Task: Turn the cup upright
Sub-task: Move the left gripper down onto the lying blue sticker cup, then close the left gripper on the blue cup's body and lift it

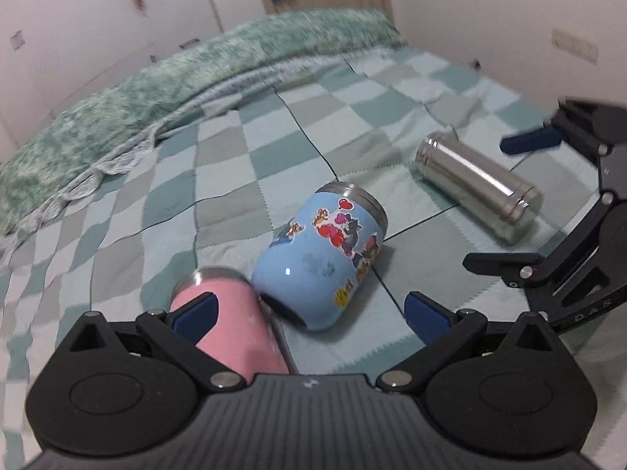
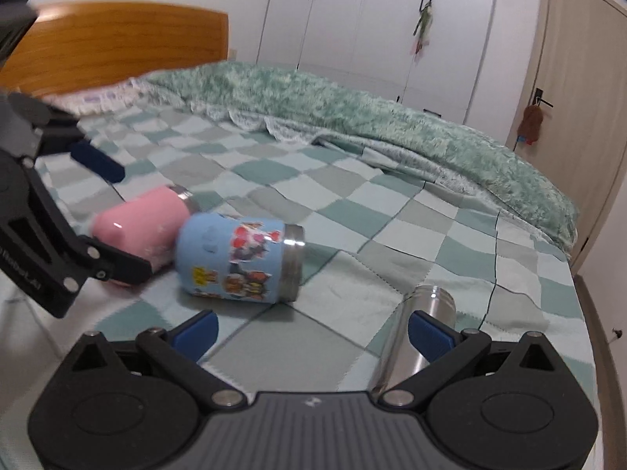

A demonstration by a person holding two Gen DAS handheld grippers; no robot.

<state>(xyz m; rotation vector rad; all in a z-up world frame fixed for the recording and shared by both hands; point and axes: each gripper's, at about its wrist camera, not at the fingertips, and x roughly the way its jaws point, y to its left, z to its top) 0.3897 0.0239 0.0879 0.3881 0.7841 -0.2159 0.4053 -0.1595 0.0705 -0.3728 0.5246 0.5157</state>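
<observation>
Three cups lie on their sides on the checkered bedspread (image 1: 313,117). A pink cup (image 1: 235,325) lies nearest my left gripper (image 1: 309,319), which is open; its left finger overlaps the pink cup. A light-blue cup (image 1: 317,250) with cartoon stickers touches the pink one. A steel cup (image 1: 476,188) lies to the right, near my right gripper (image 1: 505,203), which is open. In the right wrist view the pink cup (image 2: 137,223), blue cup (image 2: 239,258) and steel cup (image 2: 415,337) show; my right gripper (image 2: 311,333) is open with the steel cup by its right finger.
A fluffy green blanket (image 1: 176,78) is bunched along the far side of the bed, also in the right wrist view (image 2: 392,125). A wooden headboard (image 2: 117,47), white wardrobes (image 2: 372,19) and a door (image 2: 580,78) stand beyond. The bed edge (image 2: 584,313) is at right.
</observation>
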